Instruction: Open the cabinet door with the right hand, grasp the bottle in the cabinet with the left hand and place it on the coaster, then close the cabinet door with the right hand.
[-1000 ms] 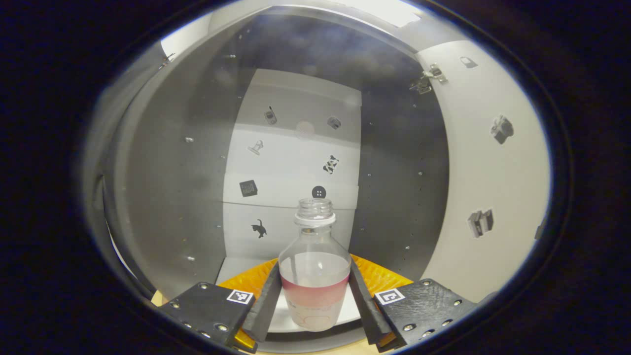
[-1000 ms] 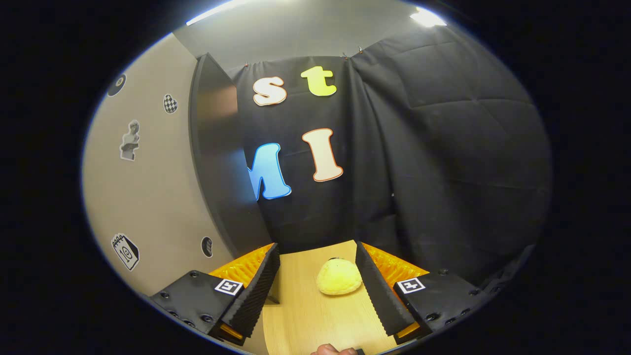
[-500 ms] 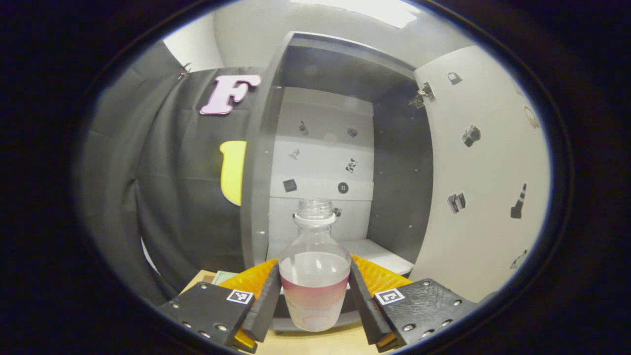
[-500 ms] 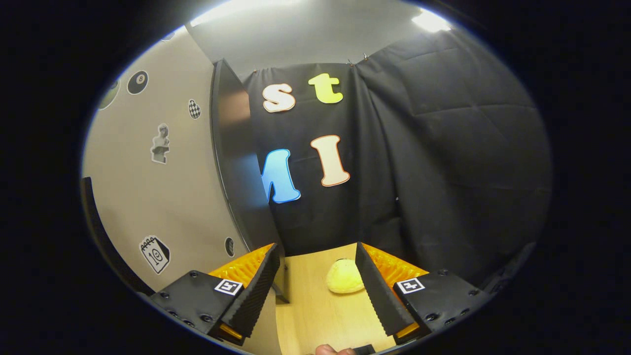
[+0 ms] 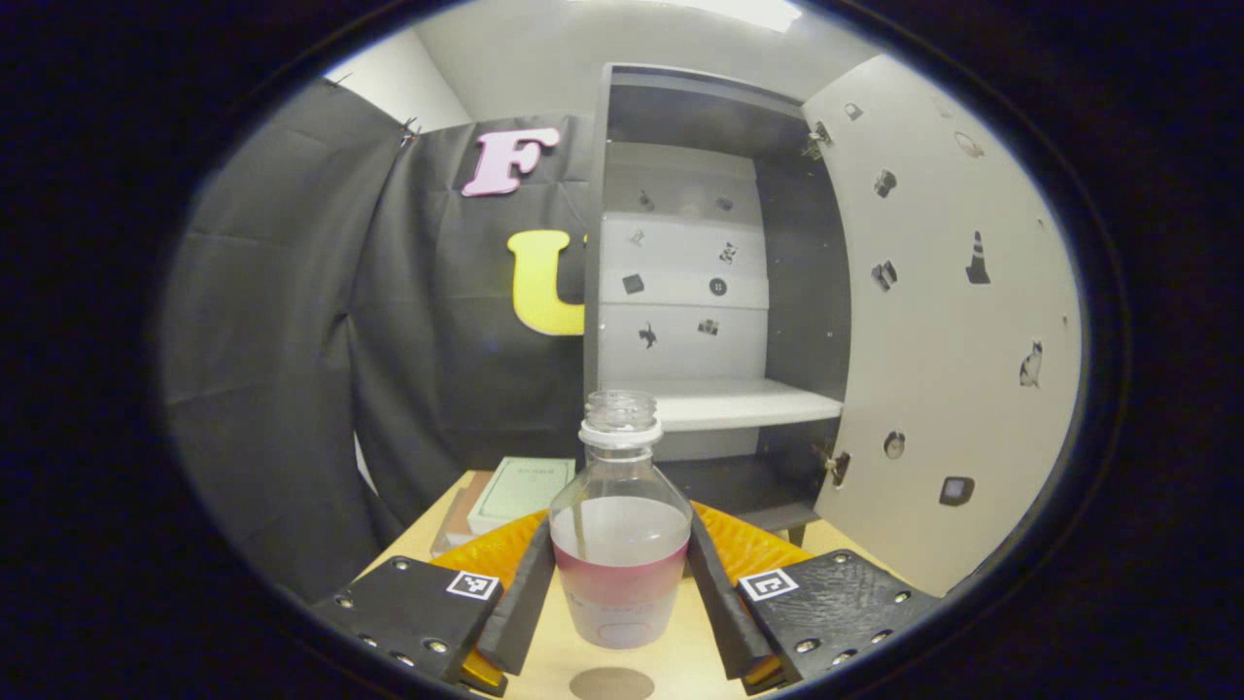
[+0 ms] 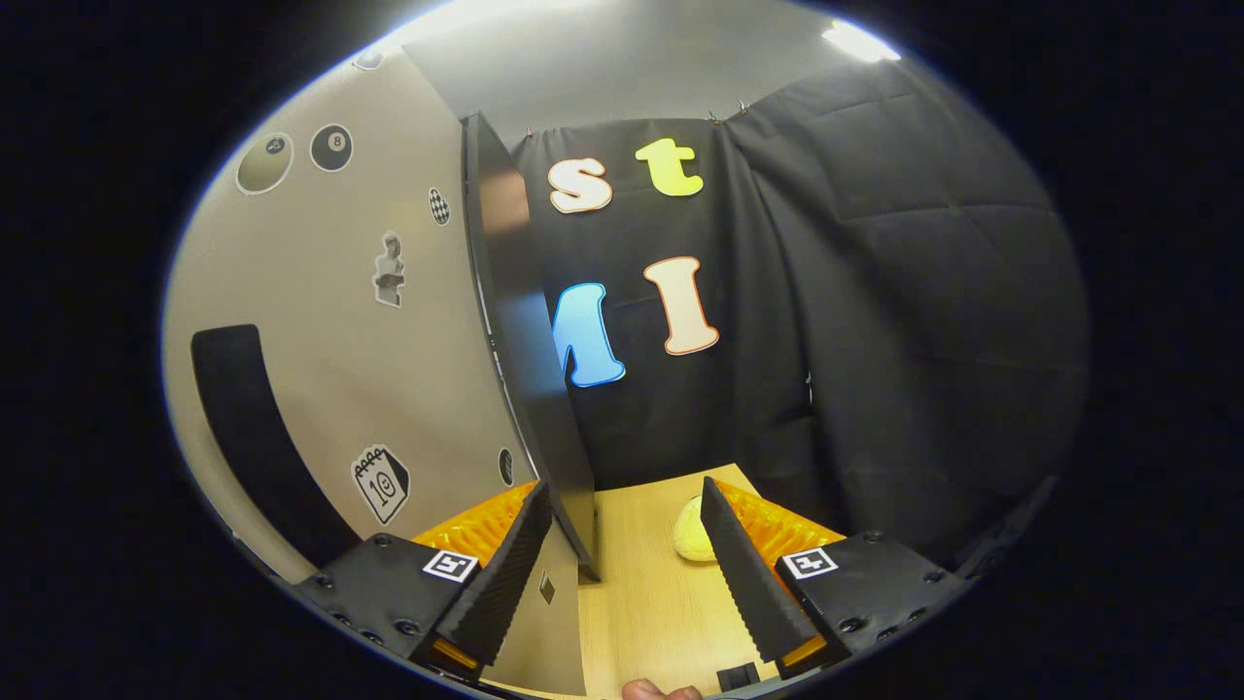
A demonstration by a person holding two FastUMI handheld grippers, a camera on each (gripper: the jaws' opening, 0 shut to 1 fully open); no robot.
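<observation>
My left gripper [image 5: 622, 533] is shut on a clear uncapped bottle [image 5: 620, 544] with a pink band, holding it upright above the wooden table. A brown round coaster [image 5: 612, 683] lies on the table just below and in front of the bottle. Behind stands the dark cabinet [image 5: 807, 282] with its white shelf [image 5: 739, 402] bare and its door [image 5: 933, 321] swung open to the right. In the right gripper view my right gripper [image 6: 627, 574] is open with nothing between its fingers, close beside the door's outer face [image 6: 389, 389]; the door's black handle [image 6: 248, 428] is at the left.
A stack of books [image 5: 510, 489] lies on the table [image 5: 680, 661] left of the cabinet. A yellow soft lump [image 6: 692, 530] rests on the table [image 6: 641, 603] past my right gripper. A fingertip [image 6: 649, 691] shows at the bottom edge.
My left gripper has drawn back out of the cabinet with the bottle; the coaster has come into view below it. The right gripper backed away along the door, so the handle now shows.
</observation>
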